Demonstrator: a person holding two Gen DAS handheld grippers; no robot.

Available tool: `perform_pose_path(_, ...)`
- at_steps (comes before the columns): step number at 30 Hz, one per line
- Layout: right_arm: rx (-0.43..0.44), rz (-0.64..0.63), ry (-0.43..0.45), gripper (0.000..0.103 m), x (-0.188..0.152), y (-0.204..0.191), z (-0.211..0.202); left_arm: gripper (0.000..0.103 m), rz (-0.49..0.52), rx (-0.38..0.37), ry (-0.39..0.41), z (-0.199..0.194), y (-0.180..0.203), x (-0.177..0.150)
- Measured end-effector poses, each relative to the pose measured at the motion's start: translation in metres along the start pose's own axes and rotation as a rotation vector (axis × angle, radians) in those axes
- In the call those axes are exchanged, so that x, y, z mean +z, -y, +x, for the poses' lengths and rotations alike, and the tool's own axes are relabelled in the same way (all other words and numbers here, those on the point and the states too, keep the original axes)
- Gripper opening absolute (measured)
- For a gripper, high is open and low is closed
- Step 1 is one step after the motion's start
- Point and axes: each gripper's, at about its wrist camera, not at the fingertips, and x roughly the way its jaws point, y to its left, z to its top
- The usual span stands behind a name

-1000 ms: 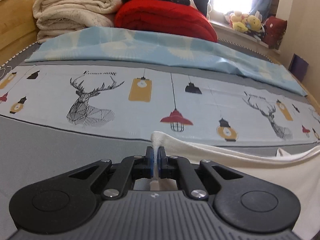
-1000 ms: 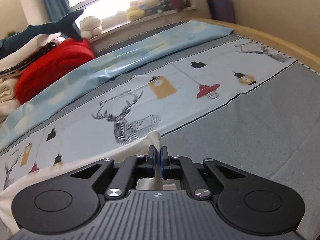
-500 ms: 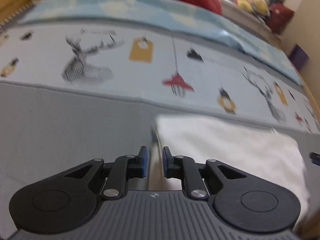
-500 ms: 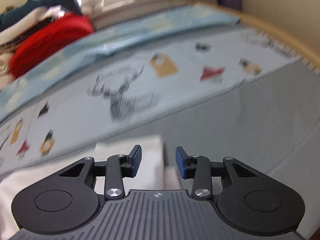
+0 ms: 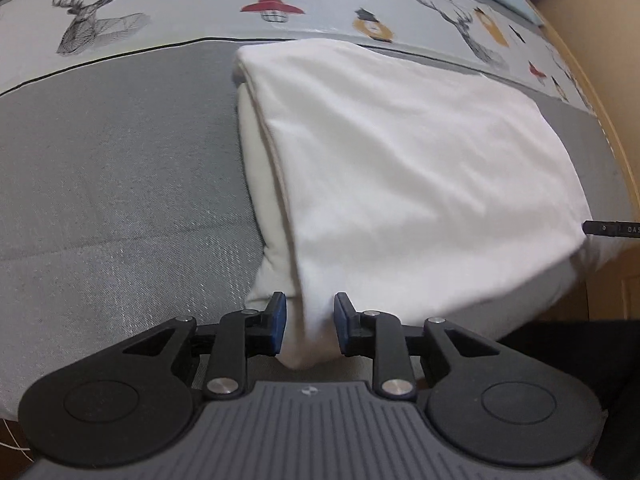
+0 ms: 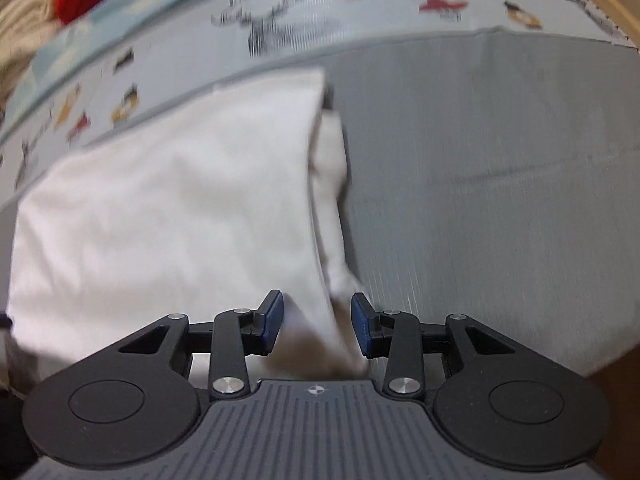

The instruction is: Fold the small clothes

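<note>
The left gripper [image 5: 308, 326] has its jaws spread apart, the blue pads standing on either side of the near left corner of the white garment [image 5: 400, 168] without pinching it. The right gripper [image 6: 317, 326] also has its jaws parted, straddling the near right corner of the same cloth [image 6: 168, 208], and again nothing is clamped.

The garment is plain white and soft, folded over into a rough rectangle with at least two layers showing along each side edge. It lies flat on the grey part of the bed cover [image 5: 120, 184], its far edge just reaching the pale printed band [image 5: 224, 4] of deer and lamps.

The right wrist view is motion-blurred, so the cloth's edges and the print are smeared. Both near corners run under the gripper bodies and are hidden. What kind of clothing it is cannot be told.
</note>
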Motion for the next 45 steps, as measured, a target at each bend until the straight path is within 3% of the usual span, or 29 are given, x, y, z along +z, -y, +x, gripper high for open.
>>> perform_pose_path(2,-0.009,-0.035,-0.026,0.035,-0.007,-0.003,0.0,0.007,0.015,0.003,0.0,-0.002,0.003,-0.004)
perform_pose_path(4,-0.006,-0.072,-0.033,0.003,-0.013,-0.007,-0.003,0.003,0.033,0.016,0.019,-0.009,0.004,-0.005)
perform_pose_path(8,0.032,0.003,0.052,0.002,-0.01,0.004,-0.03,0.002,0.016,0.006,0.068,-0.025,-0.003,-0.008)
perform_pose_path(10,0.057,0.04,0.075,0.002,-0.008,0.011,-0.038,0.0,0.031,0.038,-0.004,-0.015,-0.003,-0.009)
perform_pose_path(13,-0.019,0.009,-0.025,0.0,-0.013,0.013,-0.02,0.0,0.1,0.148,-0.15,0.012,0.003,-0.015)
perform_pose_path(15,-0.108,-0.048,-0.101,0.0,-0.018,0.008,-0.003,0.001,0.092,0.149,-0.14,0.011,0.001,-0.012)
perform_pose_path(17,-0.154,-0.069,-0.101,0.002,-0.018,0.006,0.0,0.002,0.059,0.101,-0.031,-0.006,-0.002,-0.003)
perform_pose_path(19,-0.121,-0.048,-0.014,0.003,-0.011,0.006,-0.013,0.002,0.006,0.038,0.06,-0.022,-0.006,0.004)
perform_pose_path(21,-0.066,-0.024,0.1,0.003,-0.005,0.004,-0.029,0.002,-0.015,-0.011,0.095,-0.026,-0.004,0.009)
perform_pose_path(23,0.004,-0.008,0.173,0.003,-0.001,0.002,-0.037,0.002,0.023,-0.029,0.081,-0.021,0.008,0.012)
perform_pose_path(25,0.058,-0.014,0.163,0.005,0.002,-0.002,-0.033,0.006,0.087,-0.007,0.028,-0.009,0.022,0.011)
perform_pose_path(28,0.005,-0.085,0.043,0.01,-0.001,-0.011,-0.008,0.006,0.124,0.099,-0.114,0.016,0.02,0.001)
perform_pose_path(30,-0.066,-0.124,-0.064,0.01,-0.009,-0.015,0.011,0.01,0.112,0.142,-0.152,0.022,0.014,0.0)
perform_pose_path(32,-0.08,-0.125,-0.104,0.01,-0.011,-0.015,0.016,0.01,0.05,0.102,-0.085,0.01,0.005,0.006)
perform_pose_path(35,-0.037,-0.112,-0.011,0.012,-0.005,-0.015,0.0,0.014,-0.039,0.038,0.028,-0.006,-0.01,0.013)
perform_pose_path(37,-0.022,-0.1,0.0,0.019,-0.003,-0.012,-0.002,0.023,-0.1,0.032,0.084,-0.009,-0.018,0.018)
perform_pose_path(39,-0.092,-0.114,-0.074,0.02,-0.007,-0.008,0.012,0.029,-0.153,0.023,0.109,-0.009,-0.023,0.021)
perform_pose_path(41,-0.168,-0.13,-0.117,0.03,-0.009,-0.008,0.022,0.036,-0.192,0.013,0.136,-0.008,-0.026,0.022)
perform_pose_path(43,-0.144,-0.09,-0.061,0.03,-0.002,-0.004,0.011,0.047,-0.237,-0.014,0.155,-0.004,-0.032,0.024)
perform_pose_path(45,-0.098,-0.05,0.018,0.03,0.004,0.001,-0.006,0.049,-0.272,-0.039,0.144,0.005,-0.036,0.031)
